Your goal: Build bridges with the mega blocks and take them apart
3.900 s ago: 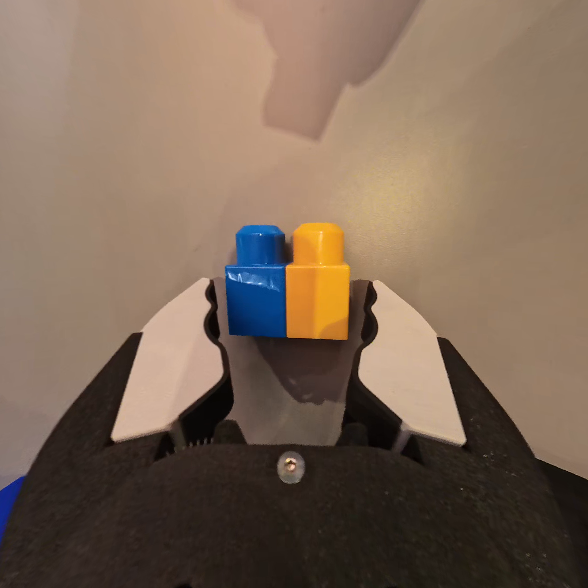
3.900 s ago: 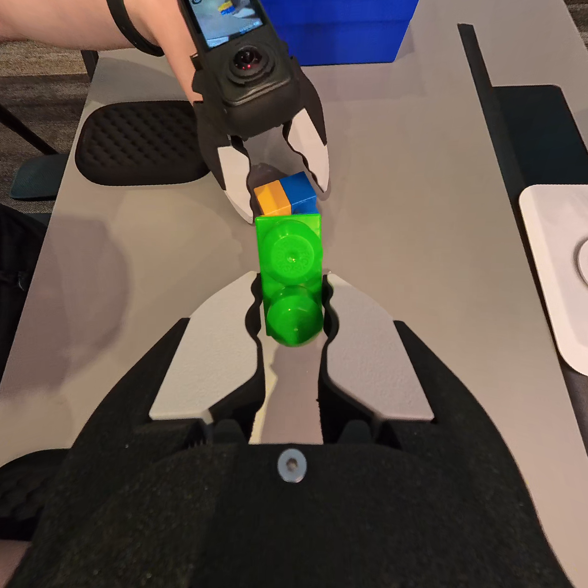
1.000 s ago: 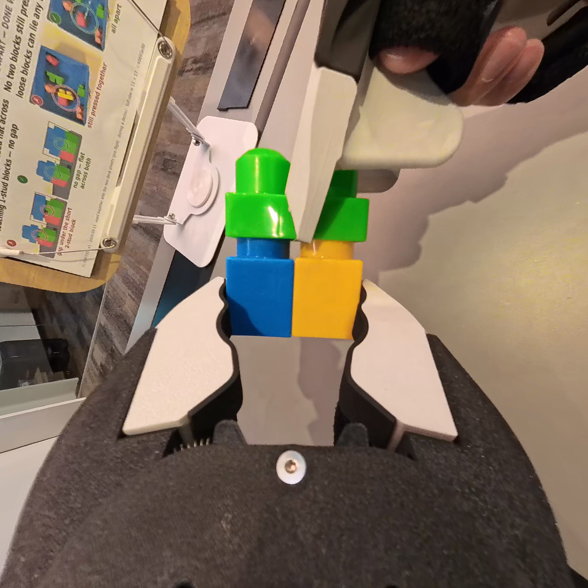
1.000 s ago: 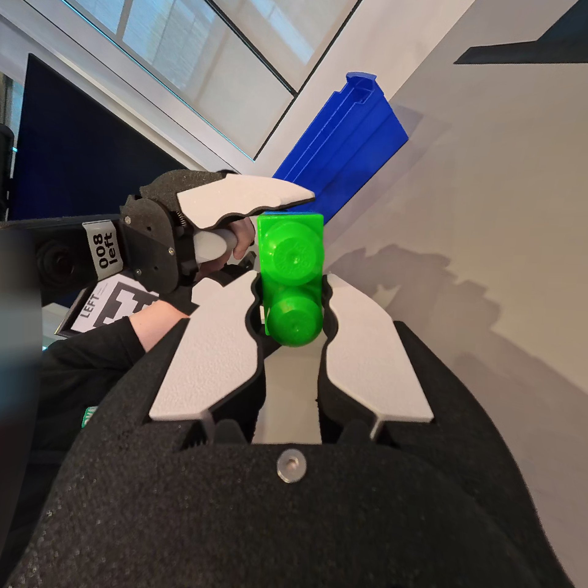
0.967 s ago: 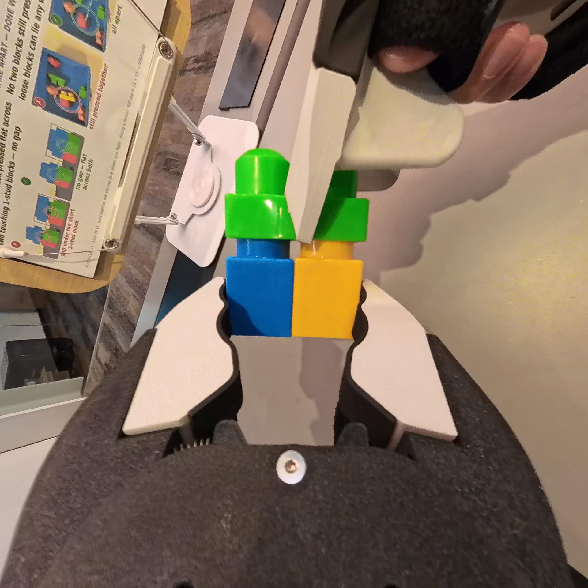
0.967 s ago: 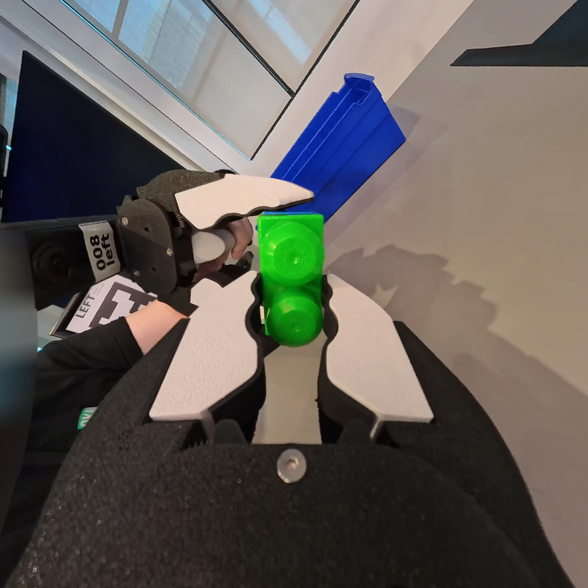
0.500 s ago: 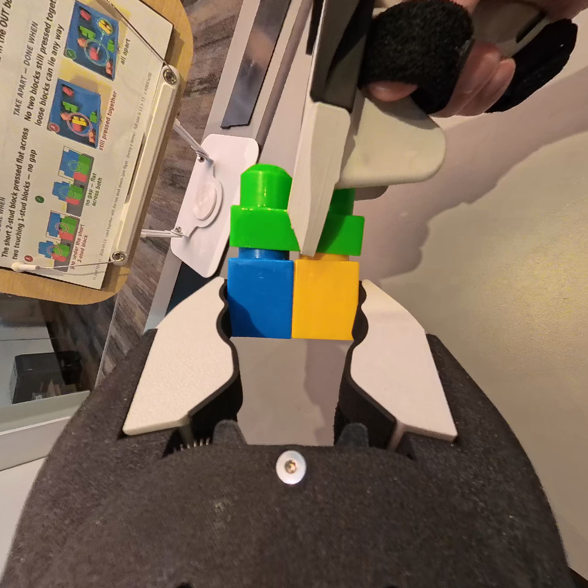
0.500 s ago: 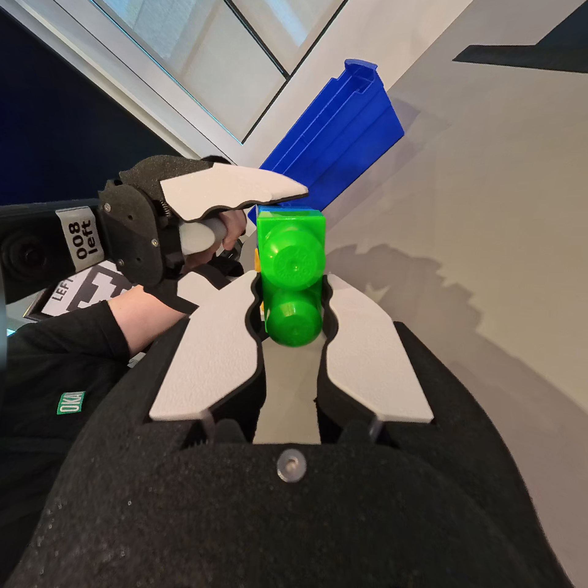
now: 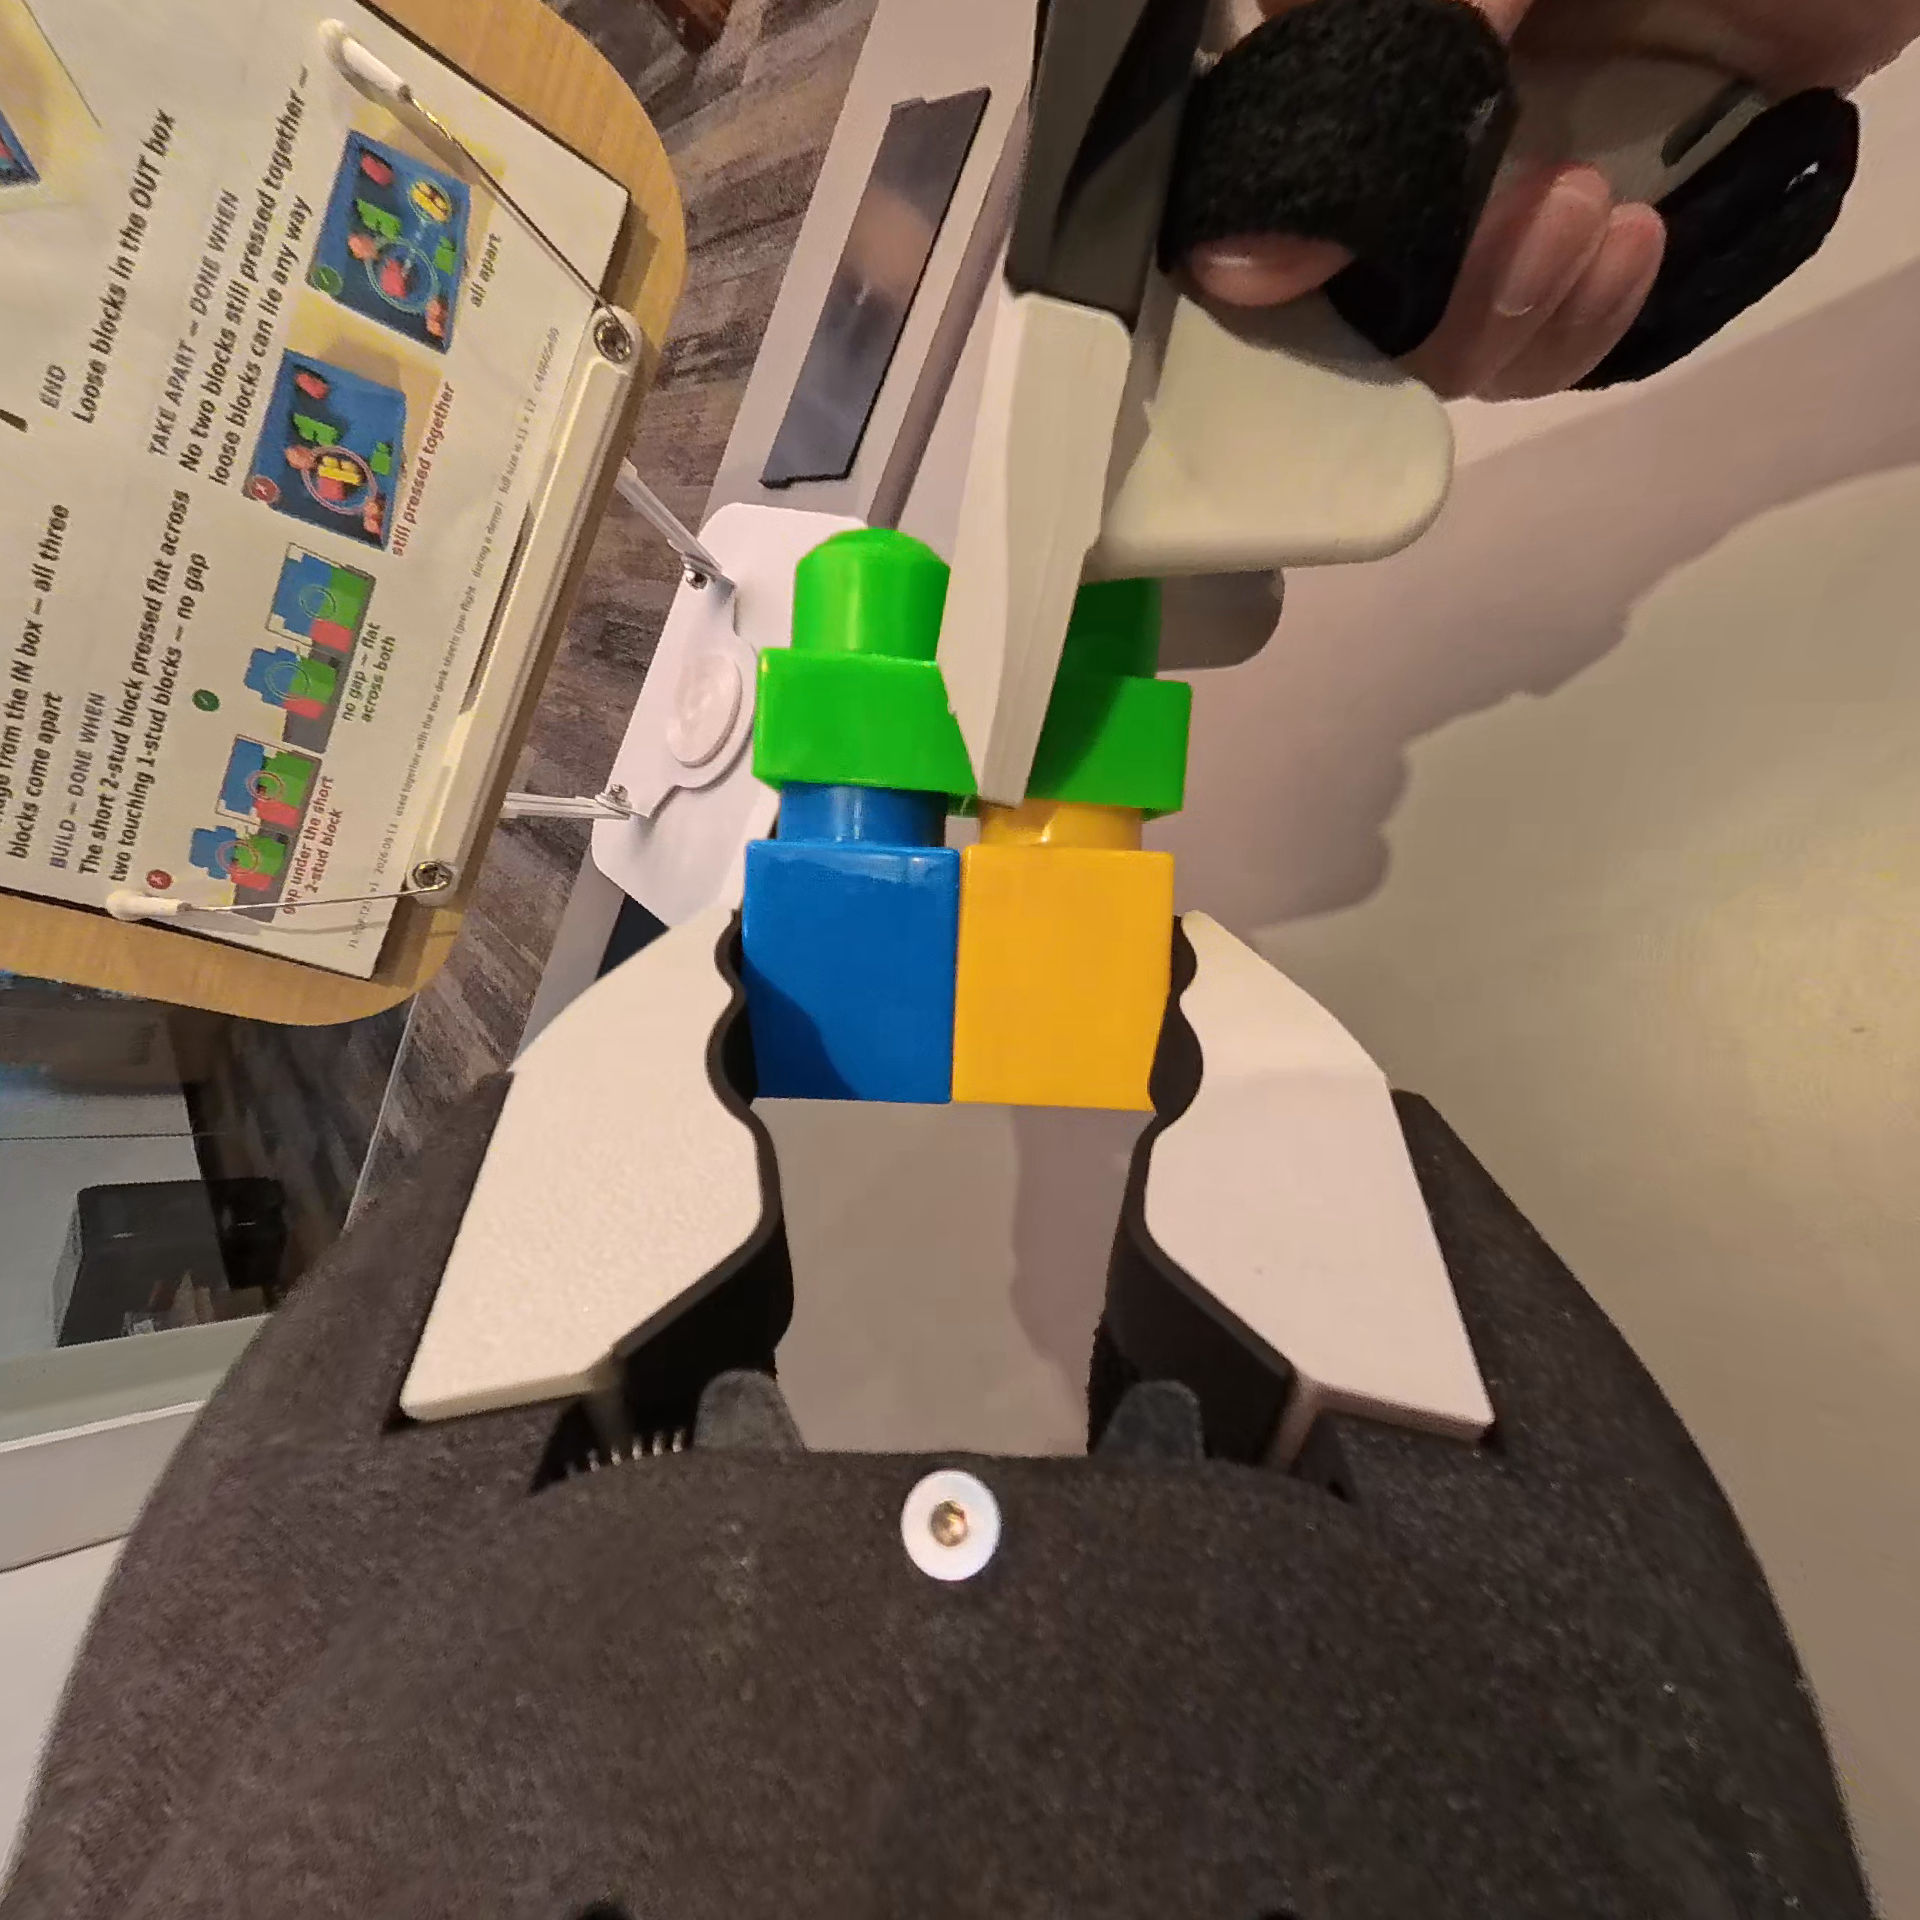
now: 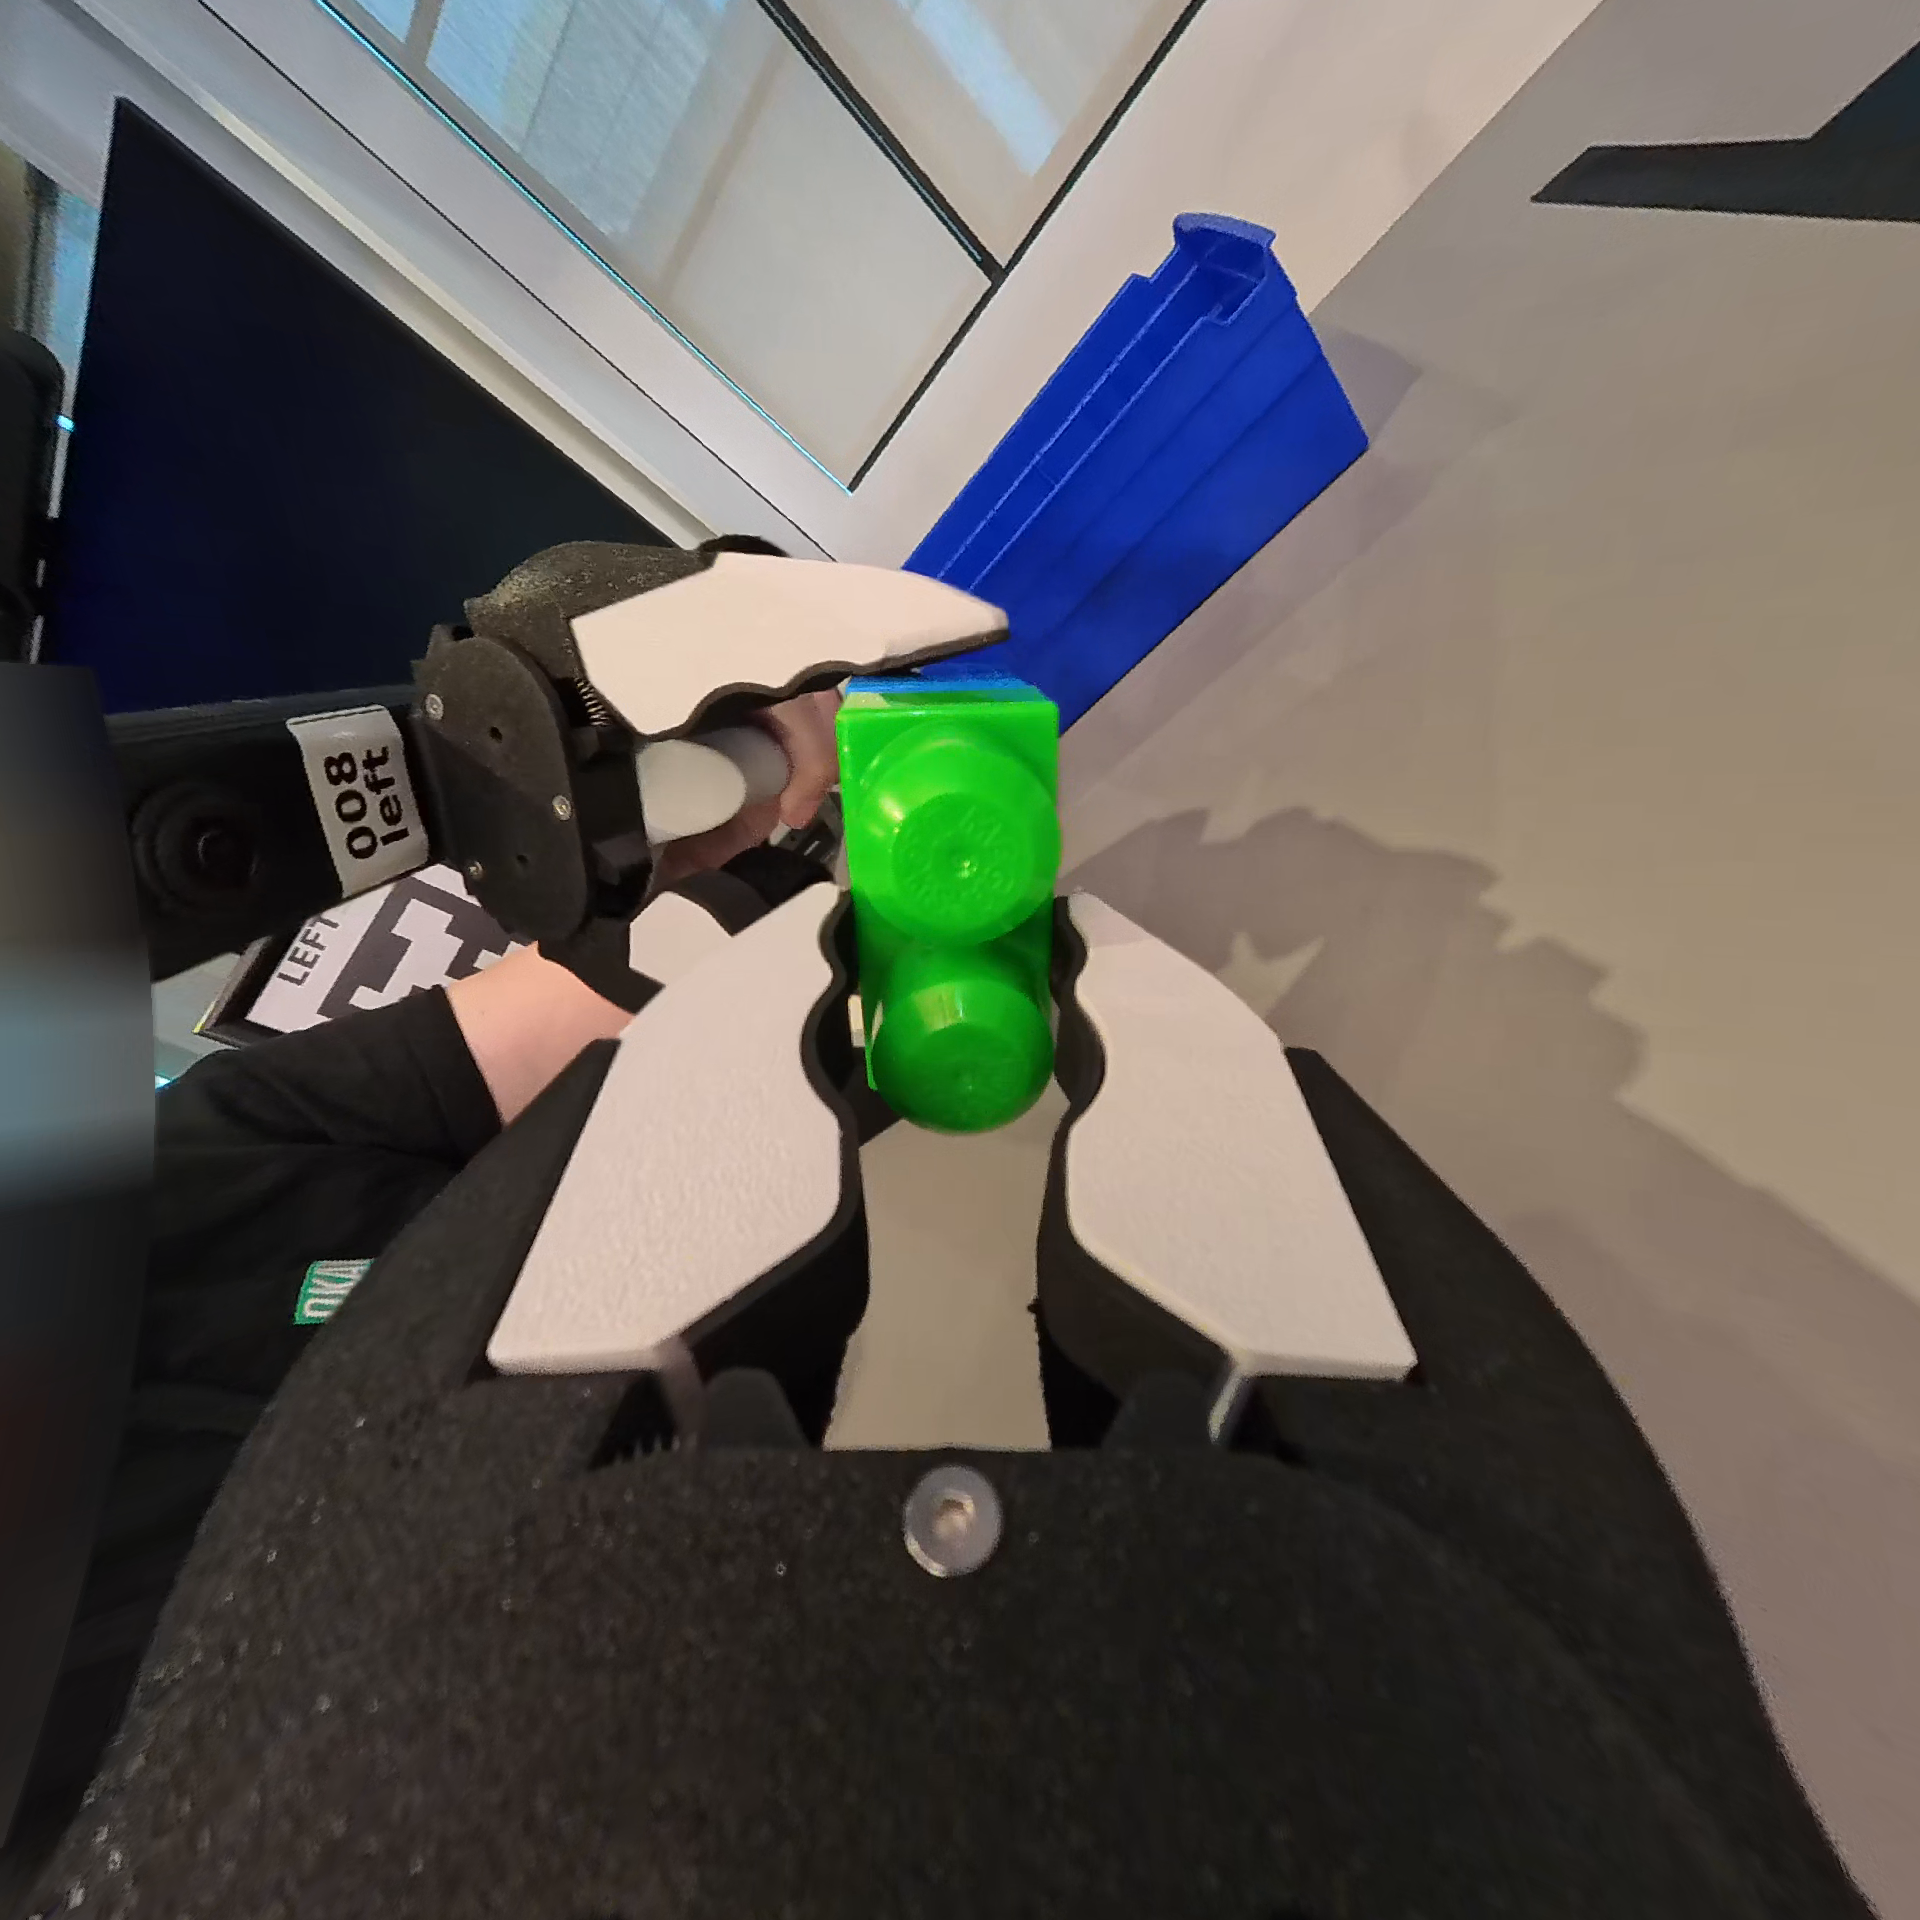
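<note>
Green block (image 9: 862,717), blue block (image 9: 852,966), yellow block (image 9: 1060,977)

We see a wooden clipboard (image 9: 634,343) with an instruction sheet (image 9: 208,540) left of the grey worktop (image 9: 1610,935), and a blue bin (image 10: 1164,447) beyond.

**Warm indoor light, sharp centre, bent edges**

Both views are bright and evenly lit, with a warm cast on the pale desk (image 9: 1662,935). Light falls from above and to one side: hard-edged grey shadows of the tools spread across the desk in each view. Soft glare sits on the green block (image 10: 951,831), the blue block (image 9: 852,966) and the yellow block (image 9: 1060,977). The blocks are crisp; the black foam at the bottom is softer. Wide-angle distortion bends the window frames (image 10: 623,281). A dark smeared patch covers the right wrist view's left edge.
</note>
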`<move>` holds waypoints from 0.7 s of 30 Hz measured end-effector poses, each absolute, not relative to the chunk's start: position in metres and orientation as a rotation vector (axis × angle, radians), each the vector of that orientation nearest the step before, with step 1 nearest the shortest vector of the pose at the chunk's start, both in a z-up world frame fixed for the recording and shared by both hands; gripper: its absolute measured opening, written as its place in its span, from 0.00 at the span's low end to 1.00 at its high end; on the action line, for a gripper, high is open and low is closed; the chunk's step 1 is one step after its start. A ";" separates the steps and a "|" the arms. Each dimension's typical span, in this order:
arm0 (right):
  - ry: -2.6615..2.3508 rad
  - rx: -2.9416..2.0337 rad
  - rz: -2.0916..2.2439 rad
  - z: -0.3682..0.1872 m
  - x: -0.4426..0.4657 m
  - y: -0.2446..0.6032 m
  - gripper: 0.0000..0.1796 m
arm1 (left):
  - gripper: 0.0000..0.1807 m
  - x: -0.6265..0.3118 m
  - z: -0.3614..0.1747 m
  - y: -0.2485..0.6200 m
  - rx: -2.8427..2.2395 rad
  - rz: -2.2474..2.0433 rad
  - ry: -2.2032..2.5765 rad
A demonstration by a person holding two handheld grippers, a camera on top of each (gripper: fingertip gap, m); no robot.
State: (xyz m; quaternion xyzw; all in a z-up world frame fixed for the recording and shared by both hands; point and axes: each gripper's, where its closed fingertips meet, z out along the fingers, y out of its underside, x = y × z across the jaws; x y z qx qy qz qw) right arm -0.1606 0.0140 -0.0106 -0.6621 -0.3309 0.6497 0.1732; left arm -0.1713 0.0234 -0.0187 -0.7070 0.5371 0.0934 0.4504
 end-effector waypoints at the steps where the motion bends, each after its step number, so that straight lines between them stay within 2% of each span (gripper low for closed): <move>1: -0.938 -1.871 1.854 -0.009 -0.160 0.014 0.19 | 0.41 -0.171 -0.017 0.023 -1.742 0.222 1.322; 11: -0.948 -1.839 2.010 -0.002 -0.155 0.005 0.19 | 0.41 -0.163 -0.013 0.017 -1.710 0.118 1.293; 21: -1.026 -1.838 1.960 -0.002 -0.152 0.000 0.19 | 0.41 -0.160 -0.013 0.014 -1.675 0.123 1.319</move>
